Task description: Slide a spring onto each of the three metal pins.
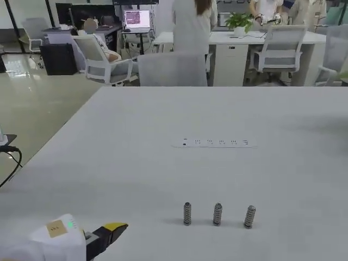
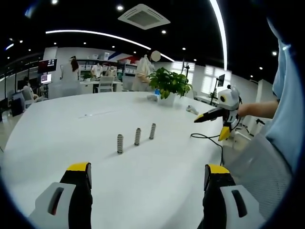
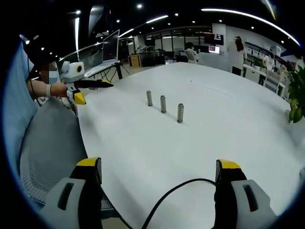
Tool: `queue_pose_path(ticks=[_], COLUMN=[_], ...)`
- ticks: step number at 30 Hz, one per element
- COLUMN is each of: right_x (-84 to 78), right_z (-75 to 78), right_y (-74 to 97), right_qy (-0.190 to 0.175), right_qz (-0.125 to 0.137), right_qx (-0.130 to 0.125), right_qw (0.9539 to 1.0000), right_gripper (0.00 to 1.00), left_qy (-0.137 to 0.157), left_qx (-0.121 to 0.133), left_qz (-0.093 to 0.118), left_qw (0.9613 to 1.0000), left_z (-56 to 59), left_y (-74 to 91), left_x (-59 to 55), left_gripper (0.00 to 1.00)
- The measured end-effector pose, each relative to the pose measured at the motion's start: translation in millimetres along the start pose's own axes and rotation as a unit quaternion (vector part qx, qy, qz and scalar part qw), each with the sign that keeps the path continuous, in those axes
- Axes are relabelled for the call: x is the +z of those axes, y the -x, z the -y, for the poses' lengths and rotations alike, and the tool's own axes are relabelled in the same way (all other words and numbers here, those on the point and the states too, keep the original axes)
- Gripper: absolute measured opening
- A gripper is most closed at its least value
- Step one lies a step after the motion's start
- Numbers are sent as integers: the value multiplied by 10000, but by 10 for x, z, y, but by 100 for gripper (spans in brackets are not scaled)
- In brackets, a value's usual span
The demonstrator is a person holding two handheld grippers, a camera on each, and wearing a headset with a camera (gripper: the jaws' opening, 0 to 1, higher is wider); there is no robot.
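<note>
On the white table (image 1: 136,163), close to the near edge in the head view, three springs (image 1: 217,214) standing upright in a straight row, evenly spaced and not touching. Seen again in the left gripper view as a slanted line at mid-table, and in the right gripper view likewise. Nothing gripping or touching them.

Beyond the row, toward the middle of the table, a white power strip (image 1: 215,143) lying flat.

At the lower left corner of the head view, the left gripper (image 1: 111,231), yellow-tipped, pointing toward the row but well apart from it. In the right gripper view, jaws spread and empty at the table's edge, held by a hand (image 3: 53,88).

On the opposite side, the right gripper (image 2: 212,126), caught in the left gripper view with jaws parted and nothing between them, off the table's edge. A black cable (image 3: 167,200) curling across the foreground between its own wide-open jaws.

Farther along the table, a potted plant (image 2: 167,82). Beside the person, a grey mesh chair (image 3: 47,143).
</note>
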State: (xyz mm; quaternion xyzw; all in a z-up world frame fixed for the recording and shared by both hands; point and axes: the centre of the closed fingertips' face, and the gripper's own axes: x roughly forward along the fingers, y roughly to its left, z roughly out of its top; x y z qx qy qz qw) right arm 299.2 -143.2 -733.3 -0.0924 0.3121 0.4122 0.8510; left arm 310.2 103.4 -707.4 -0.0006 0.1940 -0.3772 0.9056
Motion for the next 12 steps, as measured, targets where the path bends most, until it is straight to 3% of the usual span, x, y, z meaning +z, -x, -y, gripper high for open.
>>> queue_pose_path(ticks=[12], right_x=[-84], right_z=[-84], right_y=[62], right_qy=[-139], right_qz=[30], right_qx=[-15], right_qw=[9999], right_gripper=[97], left_qy=[-6], left_qx=[20], left_qz=[49], left_qw=[10000], left_z=[80], left_y=[58], left_x=[-1], left_gripper=[96])
